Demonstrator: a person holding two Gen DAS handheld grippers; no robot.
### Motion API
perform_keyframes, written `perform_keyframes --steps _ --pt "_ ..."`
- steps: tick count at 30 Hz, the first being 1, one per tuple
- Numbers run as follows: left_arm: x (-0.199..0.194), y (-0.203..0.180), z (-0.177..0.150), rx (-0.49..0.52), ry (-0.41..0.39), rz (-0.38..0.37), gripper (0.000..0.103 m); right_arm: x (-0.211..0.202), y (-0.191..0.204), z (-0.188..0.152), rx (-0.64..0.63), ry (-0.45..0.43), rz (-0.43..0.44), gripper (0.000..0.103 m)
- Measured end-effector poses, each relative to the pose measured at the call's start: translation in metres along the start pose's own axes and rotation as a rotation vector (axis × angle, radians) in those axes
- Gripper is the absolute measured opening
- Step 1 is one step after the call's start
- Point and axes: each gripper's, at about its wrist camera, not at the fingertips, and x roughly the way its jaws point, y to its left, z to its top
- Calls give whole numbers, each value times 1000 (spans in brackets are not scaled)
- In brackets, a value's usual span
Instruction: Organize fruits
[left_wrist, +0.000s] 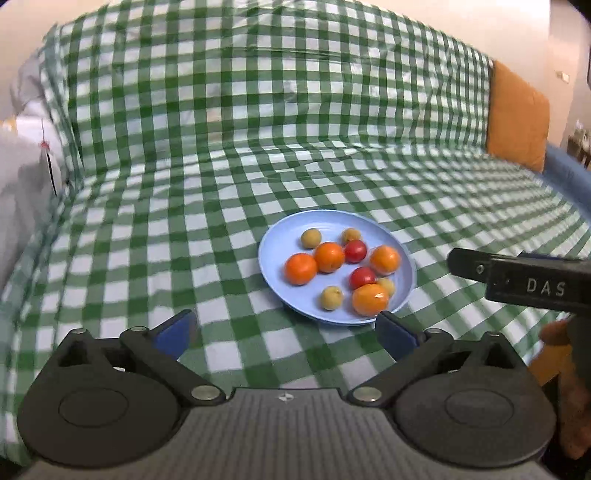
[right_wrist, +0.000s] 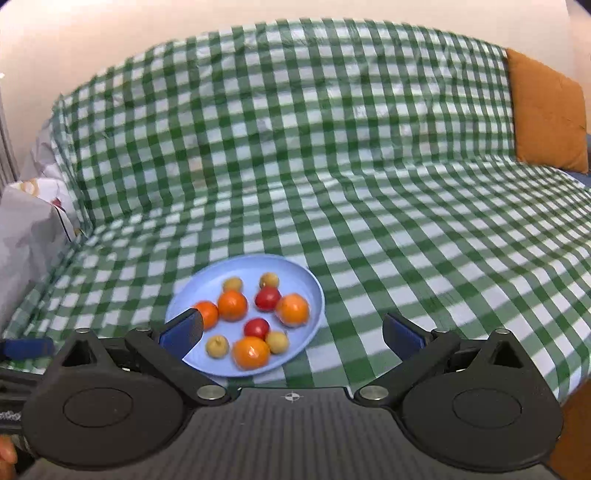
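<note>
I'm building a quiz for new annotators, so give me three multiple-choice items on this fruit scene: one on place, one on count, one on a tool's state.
1. Where do the fruits lie?
A. on the blue plate
B. on an orange cushion
C. loose on the cloth

2. How many red fruits are there?
A. none
B. two
C. five

3. How is the left tool?
A. shut on a fruit
B. open and holding nothing
C. shut and empty

Key: 1 A, every fruit sits inside the plate's rim; 2 B, one red fruit sits behind another; 3 B, its fingers are spread with only checked cloth between.

Fruits (left_wrist: 328, 256) on plate (left_wrist: 273, 254), plate on cloth (left_wrist: 184, 240), cushion (left_wrist: 517, 118) far right.
</note>
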Motion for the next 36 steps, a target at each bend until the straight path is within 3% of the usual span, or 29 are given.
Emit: perform_keyframes --steps 9,36 --pt "30 4 3 -66 83 19 102 16 8 -4 -44 41 -27 102" --pt "36 7 4 -99 106 59 103 25 14 -5 -100 55 -59 102"
